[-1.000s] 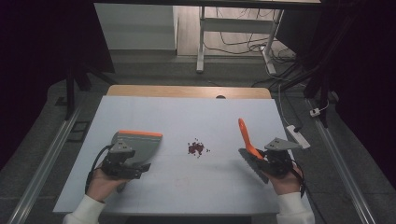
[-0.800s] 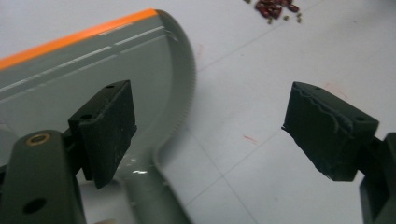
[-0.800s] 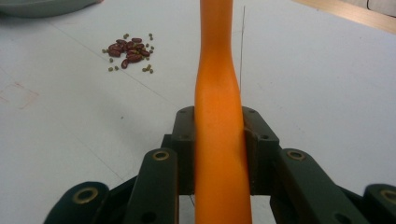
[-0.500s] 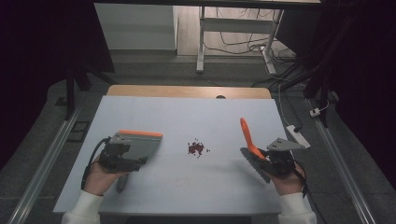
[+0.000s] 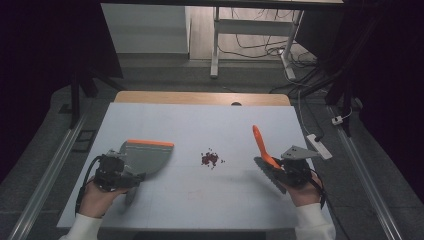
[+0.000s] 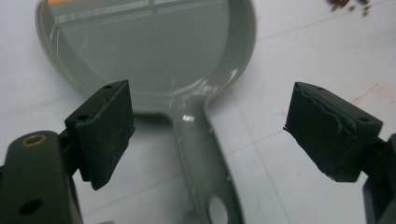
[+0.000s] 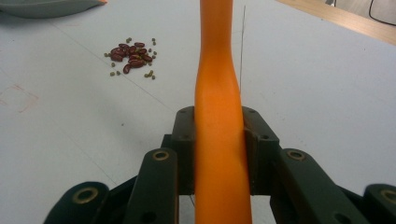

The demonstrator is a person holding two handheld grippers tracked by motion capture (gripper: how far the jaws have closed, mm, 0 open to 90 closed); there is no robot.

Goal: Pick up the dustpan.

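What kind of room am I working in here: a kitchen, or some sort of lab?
Most likely a lab or test workspace, not a kitchen. A bare white table stands in a dark room, loose cables trail over the floor behind it, and a power strip lies at its right edge.

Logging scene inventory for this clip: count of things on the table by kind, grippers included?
Dustpan, grey with orange edge: 1
Brush, orange handle: 1
Pile of beans, dark red with a few small greenish ones: 1
Grippers: 2, left gripper open over the dustpan handle, right gripper shut on the brush handle
Total: 5
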